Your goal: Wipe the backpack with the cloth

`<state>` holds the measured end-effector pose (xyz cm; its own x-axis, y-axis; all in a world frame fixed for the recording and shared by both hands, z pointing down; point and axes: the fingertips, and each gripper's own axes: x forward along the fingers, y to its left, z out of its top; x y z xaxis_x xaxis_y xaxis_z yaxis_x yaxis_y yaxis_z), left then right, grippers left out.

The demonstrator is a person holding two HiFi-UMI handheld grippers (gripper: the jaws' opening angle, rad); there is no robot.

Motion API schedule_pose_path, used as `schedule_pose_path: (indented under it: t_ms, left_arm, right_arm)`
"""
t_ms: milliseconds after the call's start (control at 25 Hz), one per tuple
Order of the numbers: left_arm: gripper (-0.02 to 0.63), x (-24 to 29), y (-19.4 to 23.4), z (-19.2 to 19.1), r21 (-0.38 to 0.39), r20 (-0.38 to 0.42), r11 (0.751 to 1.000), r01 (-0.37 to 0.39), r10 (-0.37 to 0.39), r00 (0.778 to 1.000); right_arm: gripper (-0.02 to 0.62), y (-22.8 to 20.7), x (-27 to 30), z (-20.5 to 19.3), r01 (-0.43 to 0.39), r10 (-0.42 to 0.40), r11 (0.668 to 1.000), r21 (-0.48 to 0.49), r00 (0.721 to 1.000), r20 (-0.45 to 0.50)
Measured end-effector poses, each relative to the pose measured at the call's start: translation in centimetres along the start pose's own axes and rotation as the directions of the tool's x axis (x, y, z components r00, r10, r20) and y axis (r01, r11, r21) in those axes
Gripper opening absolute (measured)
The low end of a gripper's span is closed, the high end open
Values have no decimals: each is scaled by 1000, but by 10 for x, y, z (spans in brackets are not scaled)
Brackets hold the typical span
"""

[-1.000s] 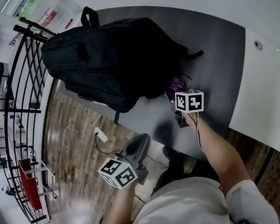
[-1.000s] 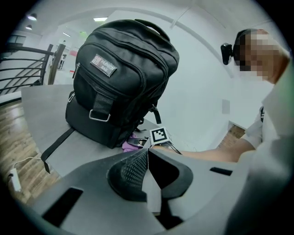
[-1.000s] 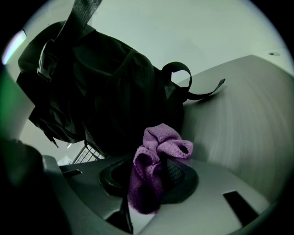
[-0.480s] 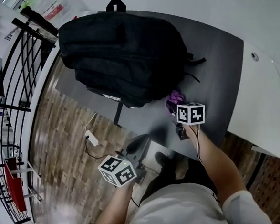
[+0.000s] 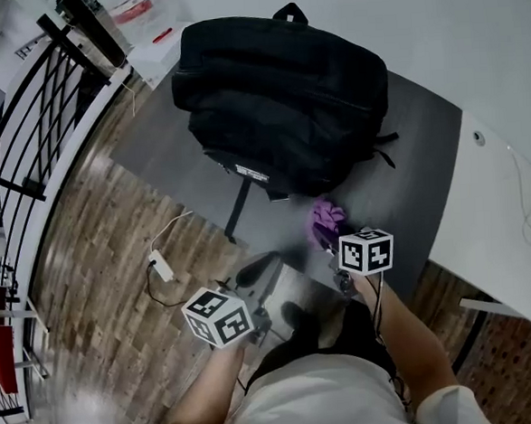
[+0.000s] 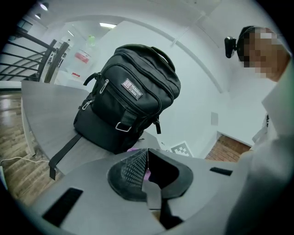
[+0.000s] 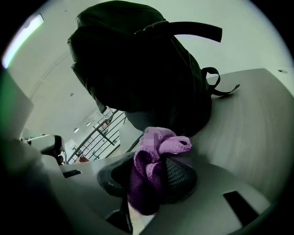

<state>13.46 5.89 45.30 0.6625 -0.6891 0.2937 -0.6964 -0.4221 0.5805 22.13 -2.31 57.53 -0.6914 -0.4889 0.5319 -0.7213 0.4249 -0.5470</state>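
A black backpack (image 5: 285,96) lies on the dark grey table (image 5: 415,142), its base toward me. My right gripper (image 5: 333,238) is shut on a bunched purple cloth (image 5: 327,219), held just short of the pack's near edge and not touching it. In the right gripper view the cloth (image 7: 158,142) hangs out of the jaws, with the backpack (image 7: 138,69) looming close behind. My left gripper (image 5: 256,275) hovers off the table's near edge, shut and holding nothing. In the left gripper view its closed jaws point at the backpack (image 6: 128,105).
A black railing (image 5: 27,178) runs along the left above the wood floor, where a white power strip (image 5: 160,264) and cable lie. A white desk (image 5: 511,226) adjoins the table on the right. A backpack strap (image 6: 62,153) trails over the table edge.
The head view has swung, so the backpack now sits higher and further right. My right gripper has drawn the cloth back from the pack's near edge. My left gripper has shifted slightly.
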Motion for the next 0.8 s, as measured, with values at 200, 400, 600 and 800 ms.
schedule_pose_path:
  t_ms: [200,400,600,800]
  left_arm:
    - [5,-13,3,5,4,22,1000,18,-18,1000]
    - [5,-29,7,7,4,38,1000,15,-16,999]
    - [5,-40,-1,9,1,79,1000,-8,8,997]
    - [5,-50,-7,8,-15,124,998,-57,59,991]
  right_arm:
    - [126,12,-19,-3,27,-27,1000,-8,999,24]
    - [126,23,-34,-4,50,-50,999,-6,997,55]
    - [126,37,-63,1,47,-43,998,-50,996,78]
    - [126,50,-80,3,23,-14,989,-143,998,62]
